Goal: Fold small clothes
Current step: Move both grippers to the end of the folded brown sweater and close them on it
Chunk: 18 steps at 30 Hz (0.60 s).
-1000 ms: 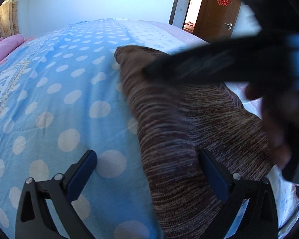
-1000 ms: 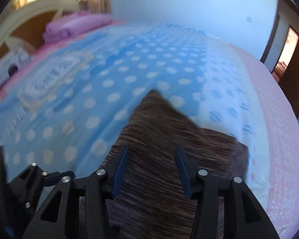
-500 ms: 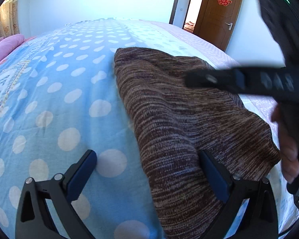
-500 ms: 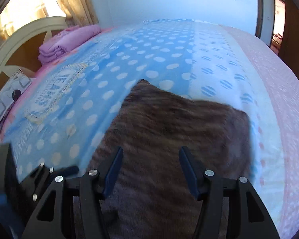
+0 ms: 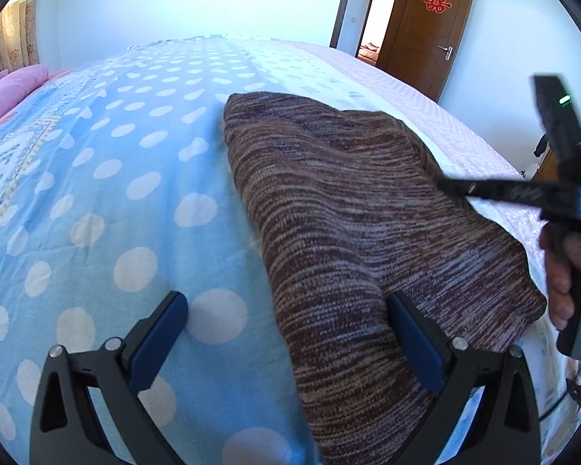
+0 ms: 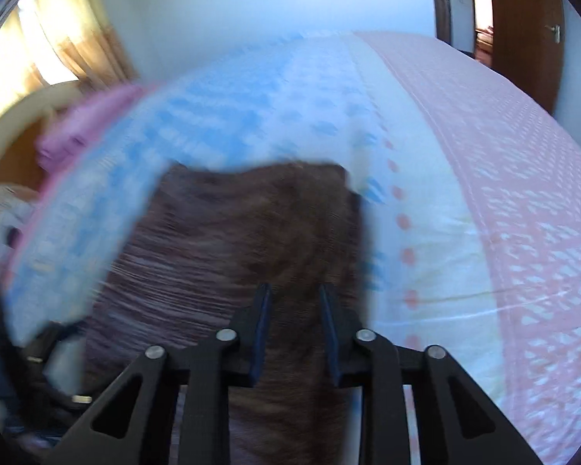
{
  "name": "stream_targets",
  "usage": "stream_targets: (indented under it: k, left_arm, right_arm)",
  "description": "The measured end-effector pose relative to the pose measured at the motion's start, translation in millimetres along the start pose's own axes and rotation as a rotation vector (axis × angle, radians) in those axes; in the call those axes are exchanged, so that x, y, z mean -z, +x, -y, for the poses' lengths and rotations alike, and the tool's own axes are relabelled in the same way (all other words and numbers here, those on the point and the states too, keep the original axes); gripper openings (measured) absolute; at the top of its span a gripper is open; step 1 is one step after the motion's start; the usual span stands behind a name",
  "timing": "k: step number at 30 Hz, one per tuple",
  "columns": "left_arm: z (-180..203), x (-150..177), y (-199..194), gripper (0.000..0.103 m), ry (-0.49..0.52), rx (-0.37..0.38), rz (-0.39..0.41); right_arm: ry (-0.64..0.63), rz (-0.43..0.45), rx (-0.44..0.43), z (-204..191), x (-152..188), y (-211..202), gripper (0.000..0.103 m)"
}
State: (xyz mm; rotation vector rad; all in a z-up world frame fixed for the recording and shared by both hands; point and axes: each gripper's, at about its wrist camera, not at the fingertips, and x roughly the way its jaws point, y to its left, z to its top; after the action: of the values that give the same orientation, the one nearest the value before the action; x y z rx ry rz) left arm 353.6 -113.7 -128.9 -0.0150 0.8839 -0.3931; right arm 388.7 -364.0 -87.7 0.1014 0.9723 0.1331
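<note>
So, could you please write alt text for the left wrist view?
A folded brown knit garment lies on a blue polka-dot bedspread, between the open left gripper fingers. The right gripper reaches in from the right edge.

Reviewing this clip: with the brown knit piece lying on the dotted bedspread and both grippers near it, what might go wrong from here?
1. The left gripper is wide open astride the edge of the brown knit garment; closing could also pinch the blue dotted bedspread.
2. The right gripper, jaws narrowed with a gap, shows motion blur; a fast grab may bunch the fold or miss a layer.
</note>
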Motion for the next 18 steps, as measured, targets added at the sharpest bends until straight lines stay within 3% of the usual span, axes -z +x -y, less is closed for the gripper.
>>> stream_targets:
  k: [5,7,9,13,18]
  left_arm:
    - [1,3,-8,0.103,-0.013,-0.017,0.02]
    - [5,1,-2,0.103,-0.012,-0.014,0.0]
    - [8,-2,3,0.103,-0.003,-0.006,-0.02]
    - [10,-4,8,0.103,0.004,0.0,-0.035]
    - [9,-6,11,0.103,0.007,0.022,-0.039]
  right_arm:
    - [0.038,0.006,-0.064,13,0,5,0.024]
    - [0.039,0.024,-0.138,19,-4,4,0.027]
    - [0.071,0.04,-0.182,32,-10,7,0.045]
    - [0.164,0.053,-0.25,53,-23,24,0.046]
    - [0.18,0.04,-0.298,57,-34,48,0.046]
